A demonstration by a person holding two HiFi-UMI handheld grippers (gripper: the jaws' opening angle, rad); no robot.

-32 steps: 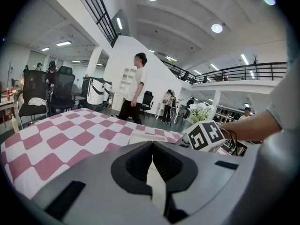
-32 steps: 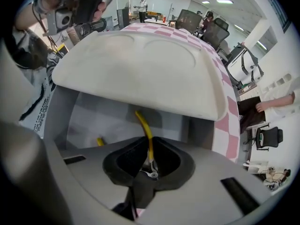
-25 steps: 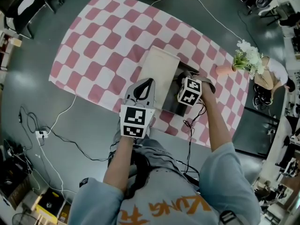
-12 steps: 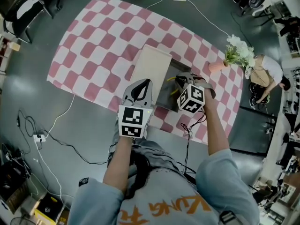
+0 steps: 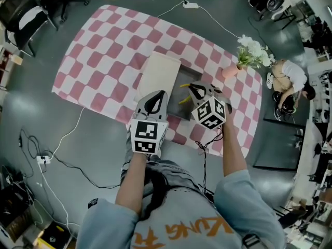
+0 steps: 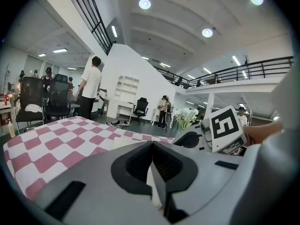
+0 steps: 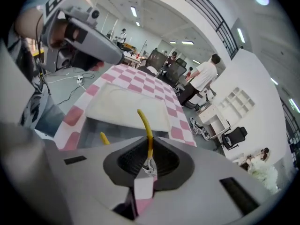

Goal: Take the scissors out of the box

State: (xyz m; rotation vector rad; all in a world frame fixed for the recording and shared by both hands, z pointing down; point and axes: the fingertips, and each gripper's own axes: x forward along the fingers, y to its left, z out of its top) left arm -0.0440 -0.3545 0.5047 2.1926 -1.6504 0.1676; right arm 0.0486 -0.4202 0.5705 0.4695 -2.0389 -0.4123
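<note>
A pink-and-white checked cloth [image 5: 98,61] covers the table; on it lies a dark open box [image 5: 182,109] with its cream lid [image 5: 158,77] flat beside it, touching its left side; a pot of white flowers [image 5: 249,53] stands near the cloth's far right corner, well apart from the box. The left gripper [image 5: 154,101] hangs at the near edge of the lid, its jaws pressed together with nothing between them [image 6: 152,165]; the right gripper [image 5: 196,91] is over the box, its jaws clamped on the scissors [image 7: 146,130] near the metal pivot; one yellow handle points up and away from the jaws, the other shows lower, against the box's inside; in the head view the scissors [image 5: 184,86] sit over the box's far end.
</note>
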